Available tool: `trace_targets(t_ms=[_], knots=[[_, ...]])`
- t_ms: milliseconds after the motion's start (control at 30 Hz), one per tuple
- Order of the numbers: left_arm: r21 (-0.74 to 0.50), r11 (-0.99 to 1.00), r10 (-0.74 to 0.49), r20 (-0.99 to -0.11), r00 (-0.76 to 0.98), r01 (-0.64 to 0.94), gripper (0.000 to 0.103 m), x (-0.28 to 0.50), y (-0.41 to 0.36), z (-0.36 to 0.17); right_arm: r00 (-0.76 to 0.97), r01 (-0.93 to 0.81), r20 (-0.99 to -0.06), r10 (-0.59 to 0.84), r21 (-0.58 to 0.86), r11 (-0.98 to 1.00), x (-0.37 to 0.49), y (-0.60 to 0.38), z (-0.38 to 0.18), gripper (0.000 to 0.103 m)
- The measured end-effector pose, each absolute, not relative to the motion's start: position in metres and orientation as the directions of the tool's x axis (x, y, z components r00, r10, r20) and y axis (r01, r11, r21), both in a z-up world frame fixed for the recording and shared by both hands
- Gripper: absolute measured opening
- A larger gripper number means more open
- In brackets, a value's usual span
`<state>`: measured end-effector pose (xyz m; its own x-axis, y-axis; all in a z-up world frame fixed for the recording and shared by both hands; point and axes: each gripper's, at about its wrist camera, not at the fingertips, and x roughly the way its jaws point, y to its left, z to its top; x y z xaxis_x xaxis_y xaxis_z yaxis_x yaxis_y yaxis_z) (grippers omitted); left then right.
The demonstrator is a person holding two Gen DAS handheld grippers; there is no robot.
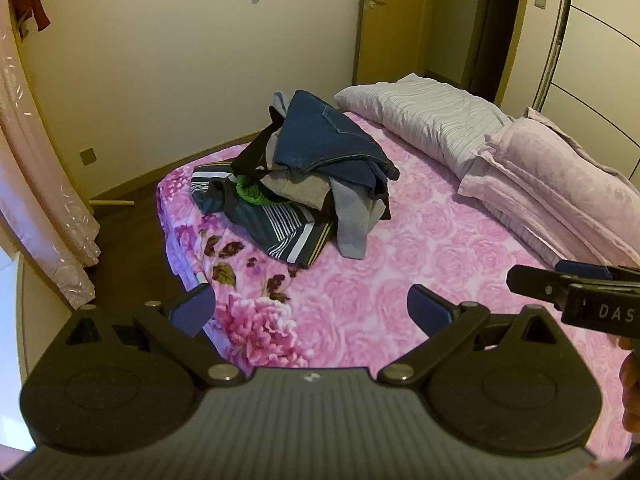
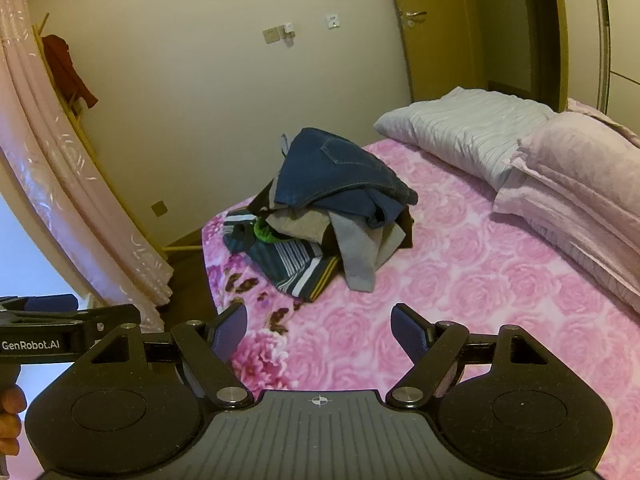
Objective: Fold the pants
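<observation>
Gaping jaws, left: the left gripper [image 1: 311, 310] is spread wide, nothing between its blue pads [image 1: 195, 310], hanging over the near part of the bed.
Jaws, right: the right gripper [image 2: 319, 334] is likewise released and empty, blue pads [image 2: 230, 332] apart, tilted down toward the bedspread.
Neighbours: in the left wrist view the right gripper [image 1: 576, 294] juts in at the right edge; in the right wrist view the left gripper [image 2: 60, 326] shows at the left edge, with fingers of a hand [image 2: 10, 416] under it.
Under the jaws: a pink rose-patterned bedspread [image 1: 420, 264], bare in the near part.
Pants: dark blue jeans [image 1: 328, 136] lie crumpled on top of a clothes pile [image 1: 304, 184] toward the far left part of the bed, well apart from both grippers.
Pile: under the jeans, grey garments [image 1: 352, 224], a bit of green fabric [image 1: 252, 192] and a dark striped piece [image 1: 280, 228] at the bottom.
Right of pile: a pale striped pillow [image 1: 432, 120] and a folded pink quilt [image 1: 560, 184].
Room: a cream wall, a wooden door [image 1: 384, 20], pink curtains [image 1: 36, 184] at left.
</observation>
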<state>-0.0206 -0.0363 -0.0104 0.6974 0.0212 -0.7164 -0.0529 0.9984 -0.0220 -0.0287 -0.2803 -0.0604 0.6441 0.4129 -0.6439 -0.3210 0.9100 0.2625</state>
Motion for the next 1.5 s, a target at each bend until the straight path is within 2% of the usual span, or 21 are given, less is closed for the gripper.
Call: trace_targets(t_ms=[400, 767, 900, 1233, 1500], knots=[[-0.018, 0.999, 0.017, -0.726, 0.688, -0.043, 0.101, -0.009, -0.039, -0.013, 0.637, -0.307, -0.651, 0.412, 0.276, 0.911, -0.014, -0.284, -0.066, 0.076], [-0.019, 1.0, -0.013, -0.751, 0.66, -0.002, 0.101, 0.04, -0.029, -0.023, 0.635, -0.277, -0.661, 0.4, 0.288, 0.917, 0.02, -0.273, -0.074, 0.076], [-0.025, 0.999, -0.038, -0.774, 0.632, 0.031, 0.101, 0.071, -0.021, -0.034, 0.63, -0.252, -0.661, 0.406, 0.321, 0.913, 0.042, -0.268, -0.083, 0.076], [-0.042, 0.993, -0.099, -0.807, 0.582, 0.11, 0.101, 0.182, 0.012, -0.068, 0.569, -0.092, -0.731, 0.376, 0.397, 0.913, 0.135, -0.245, -0.123, 0.076], [0.017, 0.98, -0.103, -0.809, 0.579, 0.198, 0.097, 0.296, 0.032, -0.086, 0.589, 0.086, -0.715, 0.377, 0.519, 0.85, 0.227, -0.236, -0.149, 0.076]])
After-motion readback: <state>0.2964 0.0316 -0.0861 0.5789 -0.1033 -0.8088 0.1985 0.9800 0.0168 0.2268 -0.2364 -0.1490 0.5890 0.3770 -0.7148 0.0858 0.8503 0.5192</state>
